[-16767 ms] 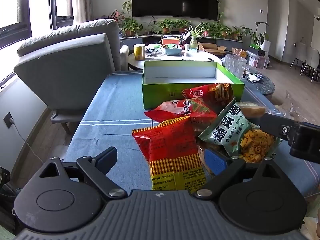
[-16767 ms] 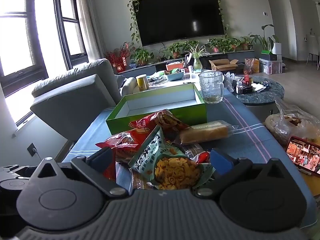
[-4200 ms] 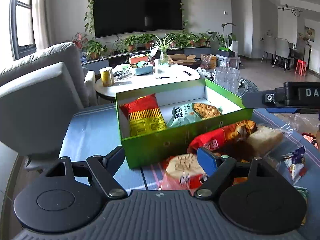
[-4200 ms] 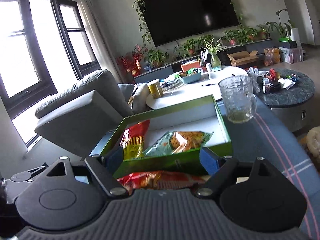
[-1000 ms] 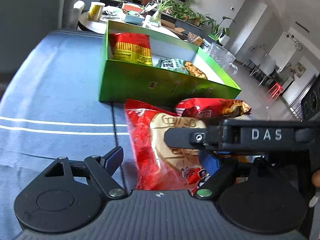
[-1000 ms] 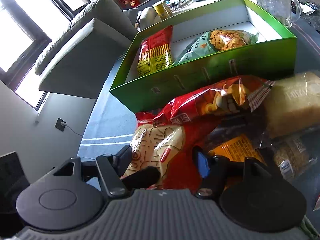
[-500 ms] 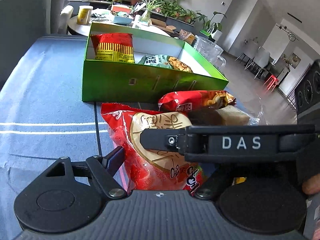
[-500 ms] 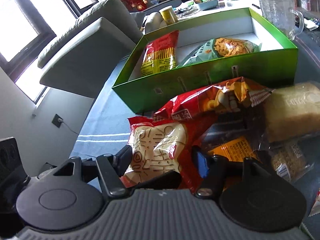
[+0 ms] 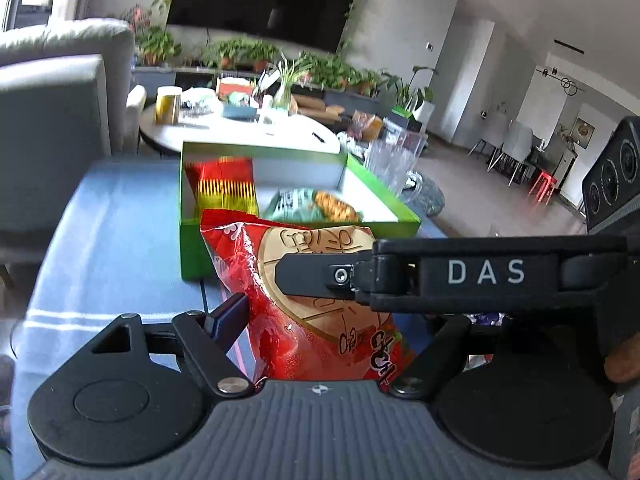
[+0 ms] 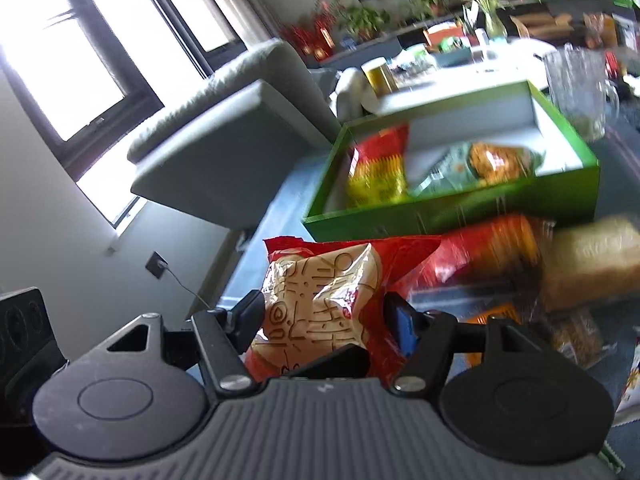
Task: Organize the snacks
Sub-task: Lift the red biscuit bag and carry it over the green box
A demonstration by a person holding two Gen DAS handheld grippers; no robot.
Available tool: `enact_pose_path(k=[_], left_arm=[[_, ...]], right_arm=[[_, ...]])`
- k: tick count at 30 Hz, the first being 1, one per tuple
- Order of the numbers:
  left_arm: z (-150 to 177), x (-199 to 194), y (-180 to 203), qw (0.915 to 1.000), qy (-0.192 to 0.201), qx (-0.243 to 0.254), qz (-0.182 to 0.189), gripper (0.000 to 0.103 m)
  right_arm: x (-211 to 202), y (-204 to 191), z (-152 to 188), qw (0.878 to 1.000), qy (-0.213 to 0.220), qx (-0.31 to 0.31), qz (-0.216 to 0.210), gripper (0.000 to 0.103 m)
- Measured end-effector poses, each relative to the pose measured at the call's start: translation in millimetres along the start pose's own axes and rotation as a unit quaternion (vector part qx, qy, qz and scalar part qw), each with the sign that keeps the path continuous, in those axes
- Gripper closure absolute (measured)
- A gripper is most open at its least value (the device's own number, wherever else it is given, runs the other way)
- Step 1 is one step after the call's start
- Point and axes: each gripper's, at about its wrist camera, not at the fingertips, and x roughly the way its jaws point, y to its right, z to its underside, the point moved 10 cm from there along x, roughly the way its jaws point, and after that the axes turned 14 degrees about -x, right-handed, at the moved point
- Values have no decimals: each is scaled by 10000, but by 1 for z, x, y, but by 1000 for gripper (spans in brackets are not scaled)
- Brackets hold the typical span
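The red cracker bag (image 9: 320,300) was held clear of the blue tablecloth (image 9: 112,220) by both tools at once. In the left wrist view, the left gripper (image 9: 332,312) had the bag between its fingers; its jaws had just been closing, and the left finger (image 9: 228,312) pressed the bag's edge, while the right finger was hidden behind the other tool. The right gripper (image 10: 324,316) pinched the same bag from the opposite side, its 2 pads against the wrapper's flanks (the blue pad (image 10: 402,324) visibly dented the film). Its long black finger crossed the bag's front in the left wrist view.

The green box (image 9: 192,248) stood open on the cloth just behind the bag. Inside lay 2 packets: a red and yellow striped bag (image 9: 224,188) at its left end and a green snack bag (image 10: 472,168) beside it. In front of the box, on the cloth, lay another red snack bag (image 10: 492,248) and a wrapped bread loaf (image 10: 592,264), touching each other. A glass mug (image 10: 576,88) stood beyond the box's right end. The frames were blurred.
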Motion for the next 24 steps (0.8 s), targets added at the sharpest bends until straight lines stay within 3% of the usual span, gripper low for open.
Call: enact_pose_path(k=[16, 24], left_arm=[[-34, 2, 17, 9993, 331, 138, 135, 27], [-61, 38, 33, 9993, 265, 176, 208, 27]], right_arm=[[-16, 2, -34, 9986, 505, -127, 13, 40], [-11, 31, -59, 9974, 712, -57, 117, 40]])
